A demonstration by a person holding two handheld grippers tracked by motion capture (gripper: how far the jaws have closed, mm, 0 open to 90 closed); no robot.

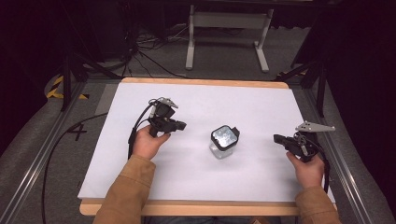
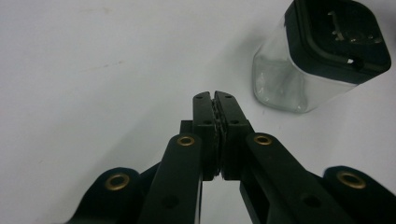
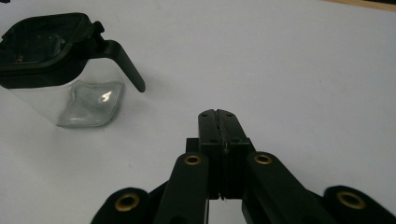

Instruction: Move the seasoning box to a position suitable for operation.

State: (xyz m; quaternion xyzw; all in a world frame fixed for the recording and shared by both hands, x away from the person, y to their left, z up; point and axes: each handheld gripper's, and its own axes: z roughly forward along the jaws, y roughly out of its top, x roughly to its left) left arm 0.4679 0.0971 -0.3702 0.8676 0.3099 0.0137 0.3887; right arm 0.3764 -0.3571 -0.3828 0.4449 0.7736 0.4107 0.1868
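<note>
- Inspecting the high view, we find a clear jar (image 1: 223,142) with a black lid standing upright at centre frame on the white sheet (image 1: 201,182) covering the table, held by neither gripper.
- We note the left gripper (image 1: 181,125) at centre left, well apart from the jar, jaws pressed together on nothing.
- We note the right gripper (image 1: 276,138) at right of frame, likewise apart from the jar, jaws closed and empty.
- We see the jar at upper right in the left gripper view, at upper left in the right gripper view.
</note>
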